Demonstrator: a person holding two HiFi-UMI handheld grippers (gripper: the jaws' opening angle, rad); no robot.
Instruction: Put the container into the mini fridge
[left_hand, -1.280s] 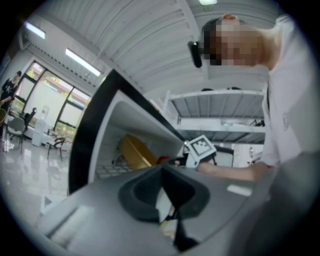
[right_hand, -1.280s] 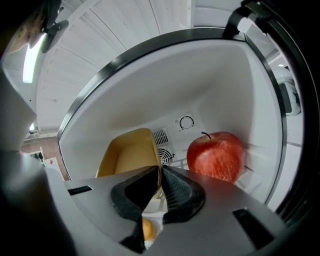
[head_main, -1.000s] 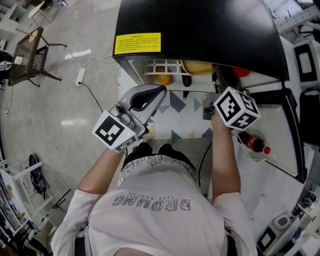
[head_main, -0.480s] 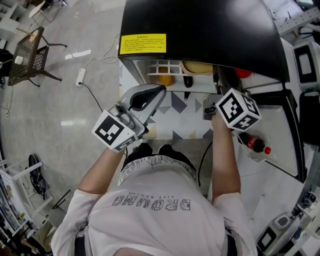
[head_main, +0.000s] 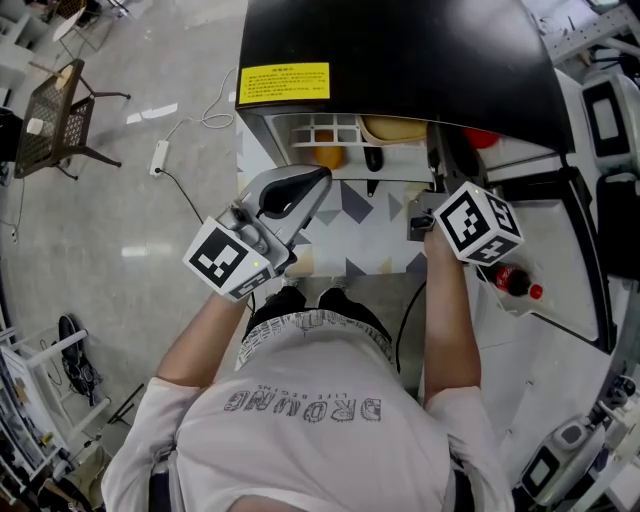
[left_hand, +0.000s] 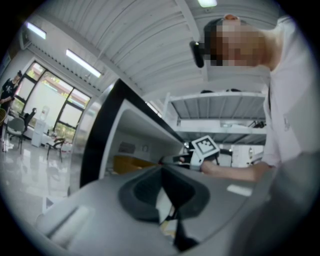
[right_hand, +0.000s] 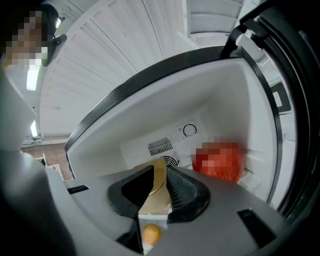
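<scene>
Right tongs pinch container inside mini fridge.

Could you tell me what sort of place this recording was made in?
Probably a lab or workshop room rather than a home: a bare polished floor, plain shelving racks, a power strip trailing its cable, and a mini fridge standing open.

Mini fridge smooth; floor glossy

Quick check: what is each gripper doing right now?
Left gripper: shut, nothing between its jaws.
Right gripper: shut on the rim of the tan container, inside the mini fridge.
</scene>
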